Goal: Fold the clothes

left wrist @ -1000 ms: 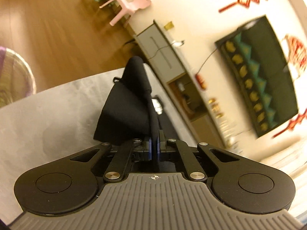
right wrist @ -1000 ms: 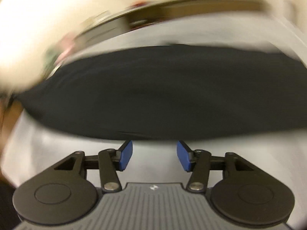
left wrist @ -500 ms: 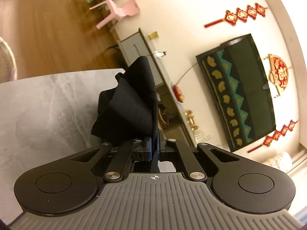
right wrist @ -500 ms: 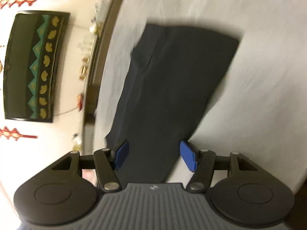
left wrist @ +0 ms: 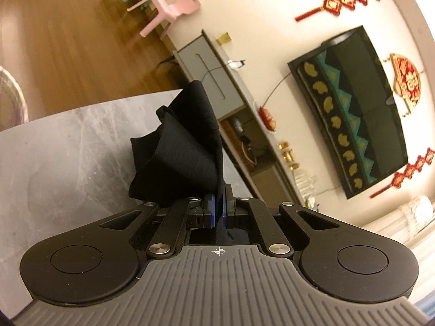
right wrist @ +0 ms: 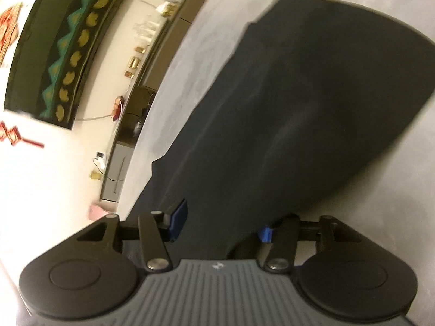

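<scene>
In the left wrist view, the left gripper (left wrist: 217,212) is clamped tight on a bunched corner of the black fabric garment (left wrist: 187,152), lifted above the grey marbled tabletop (left wrist: 68,157). In the right wrist view, the right gripper (right wrist: 220,222) is closing, jaws apart, around the garment's near edge (right wrist: 285,125), which lies mostly flat. Folding looks barely begun.

Black garment (left wrist: 187,146) on grey marbled table (left wrist: 68,146); pink chair (left wrist: 174,8); blue tool pads (right wrist: 179,218).
</scene>
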